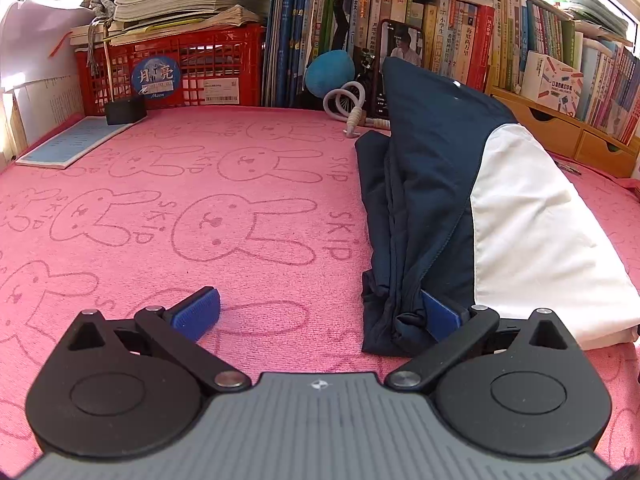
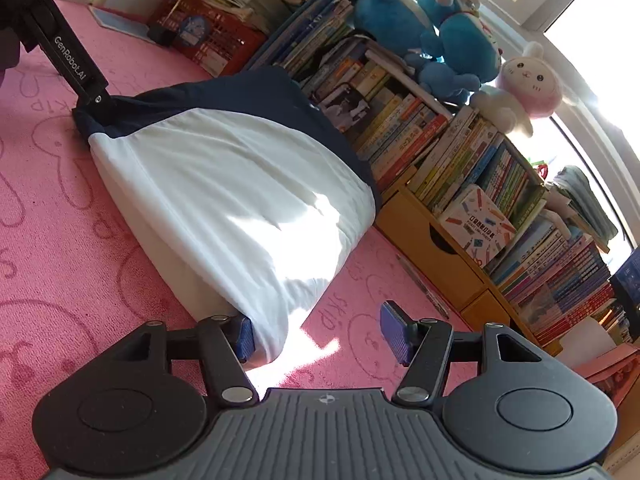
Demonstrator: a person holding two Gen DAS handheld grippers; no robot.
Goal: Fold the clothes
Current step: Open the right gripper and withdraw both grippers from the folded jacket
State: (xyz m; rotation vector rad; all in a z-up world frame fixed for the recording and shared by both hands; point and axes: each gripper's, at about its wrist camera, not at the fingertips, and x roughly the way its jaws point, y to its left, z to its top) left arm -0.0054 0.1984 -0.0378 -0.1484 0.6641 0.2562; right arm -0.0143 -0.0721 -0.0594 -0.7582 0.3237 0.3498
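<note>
A navy and white garment [image 1: 440, 200] lies bunched and partly raised on the pink rabbit-print cloth [image 1: 200, 208]. My left gripper [image 1: 320, 316] is open; its right pad [image 1: 438, 316] touches the navy edge, its left pad [image 1: 196, 314] rests over bare cloth. In the right wrist view the garment's white part [image 2: 240, 200] fills the middle. My right gripper [image 2: 316, 336] is open, its left pad [image 2: 244, 338] against the white corner. The left gripper's black body [image 2: 72, 60] sits at the garment's far navy end.
A red crate [image 1: 172, 72] with stacked papers stands at the back left. A bookshelf [image 2: 460, 160] with wooden drawers [image 2: 432, 248] runs along the right. Blue and pink plush toys [image 2: 460, 32] sit on top. A white cord [image 1: 348, 104] and a blue ball [image 1: 330, 72] lie behind the garment.
</note>
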